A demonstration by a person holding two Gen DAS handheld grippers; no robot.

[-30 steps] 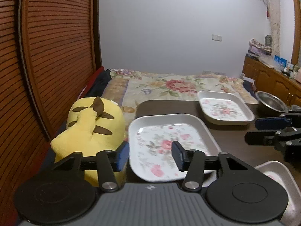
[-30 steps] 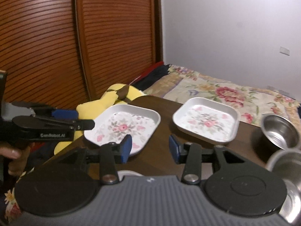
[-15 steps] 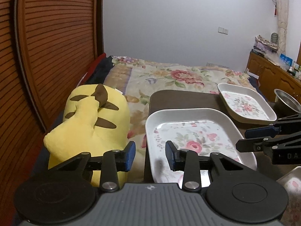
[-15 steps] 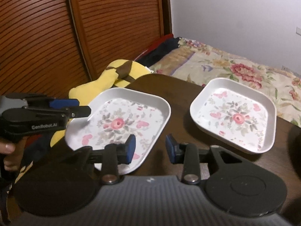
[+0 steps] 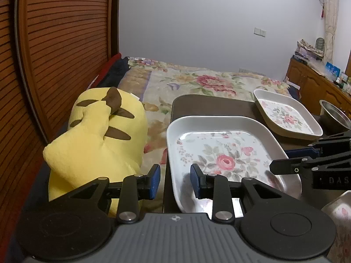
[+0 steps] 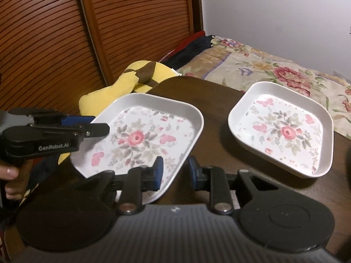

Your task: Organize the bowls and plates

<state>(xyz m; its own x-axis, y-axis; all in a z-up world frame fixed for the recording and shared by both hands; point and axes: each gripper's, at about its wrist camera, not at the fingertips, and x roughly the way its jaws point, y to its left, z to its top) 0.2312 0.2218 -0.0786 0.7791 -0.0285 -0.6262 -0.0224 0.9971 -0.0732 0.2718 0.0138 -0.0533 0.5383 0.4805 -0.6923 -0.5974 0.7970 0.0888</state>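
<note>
Since a second ago both my grippers have come forward and down onto the near floral plate (image 6: 140, 135), jaws just closing with its rim between them. My left gripper (image 5: 175, 182) straddles the plate's left rim: one blue pad outside, one inside, but pad contact isn't clear. My right gripper (image 6: 175, 172) straddles the plate's near right rim; I can't tell whether it pinches. The plate sits at the dark table's (image 6: 219, 118) left edge, roughly square, corner toward my right gripper. A second floral plate (image 6: 283, 129) lies well apart. Both grippers tilt downward.
</note>
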